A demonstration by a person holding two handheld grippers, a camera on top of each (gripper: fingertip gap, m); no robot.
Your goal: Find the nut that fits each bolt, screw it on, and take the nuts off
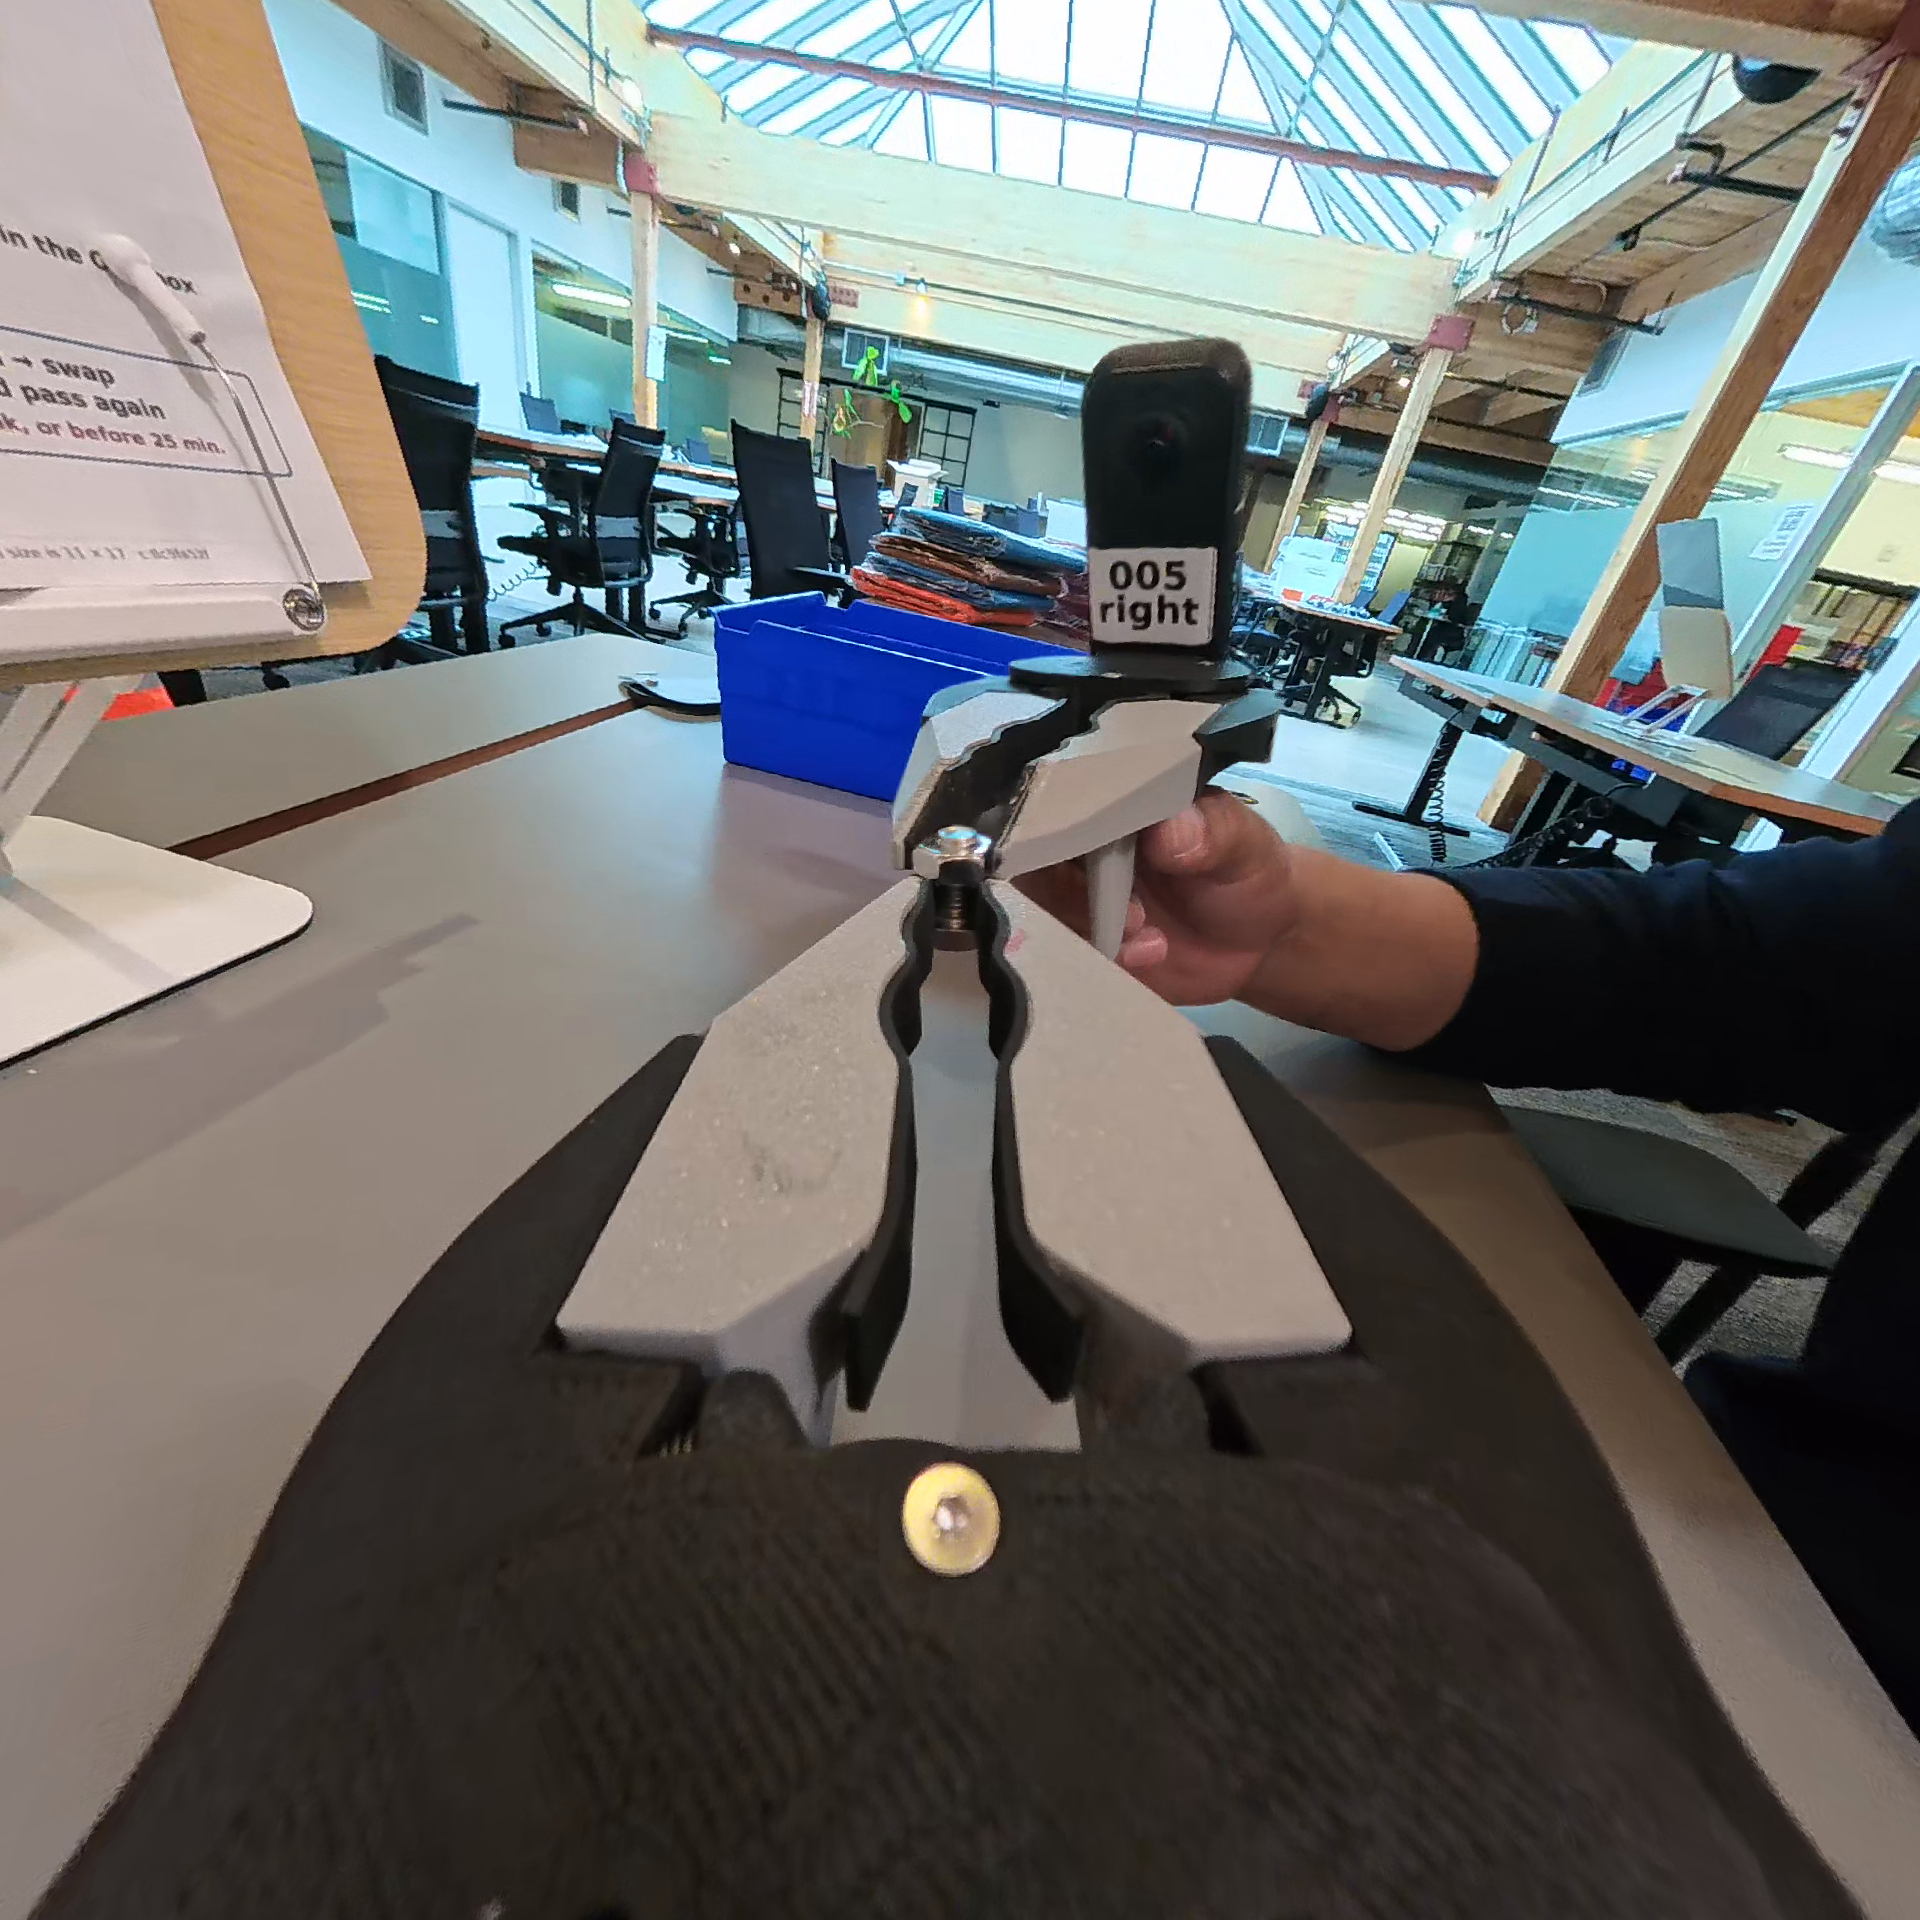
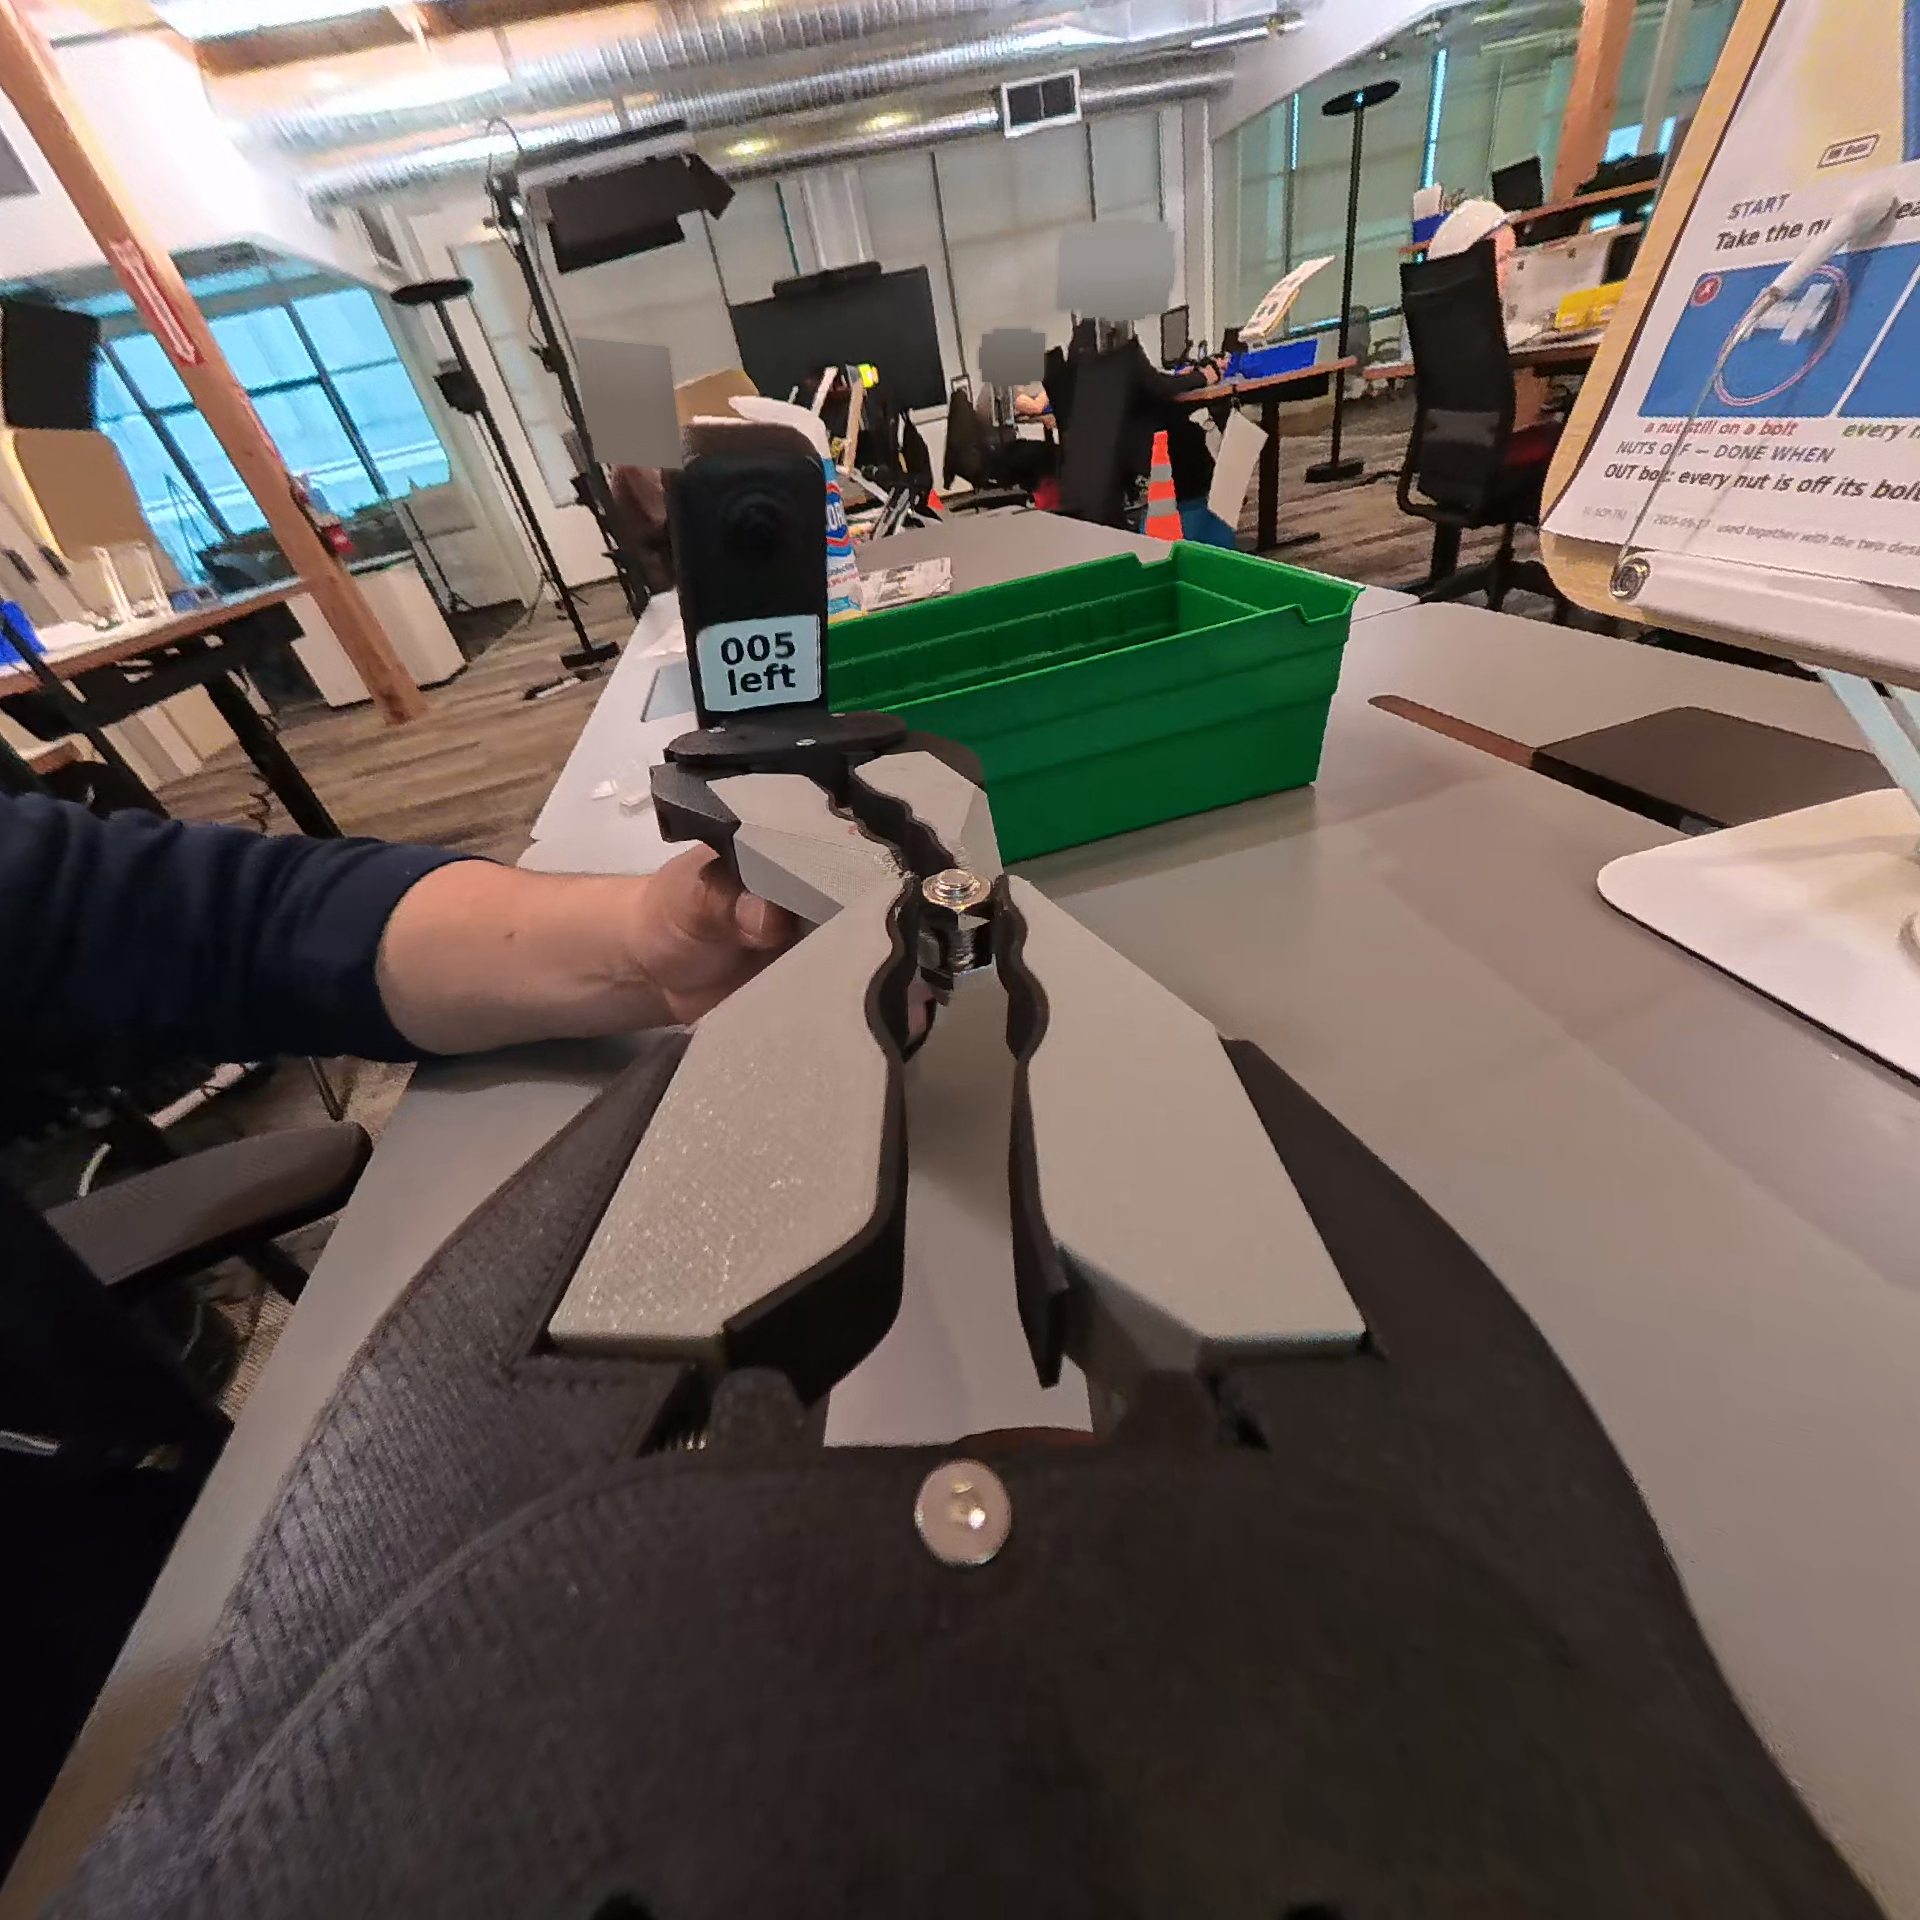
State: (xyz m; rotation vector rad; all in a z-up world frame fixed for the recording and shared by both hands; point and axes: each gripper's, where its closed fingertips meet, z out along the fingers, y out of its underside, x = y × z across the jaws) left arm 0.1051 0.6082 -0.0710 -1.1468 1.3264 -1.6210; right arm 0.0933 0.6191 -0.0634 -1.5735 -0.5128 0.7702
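Left gripper (image 1: 954, 904): jaws clamped on the threaded shank of a small silver steel bolt (image 1: 951, 912), held upright in the air above the grey bench (image 1: 468, 935). Right gripper (image 2: 961, 940): jaws closed on the silver hex nut (image 2: 958, 916) near the bolt's top. Judged light, rigid, slick; grip flats, not threads.

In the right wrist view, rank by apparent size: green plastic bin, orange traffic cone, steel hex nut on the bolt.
1. Green plastic bin
2. Orange traffic cone, far off, so true size unsure
3. Steel hex nut
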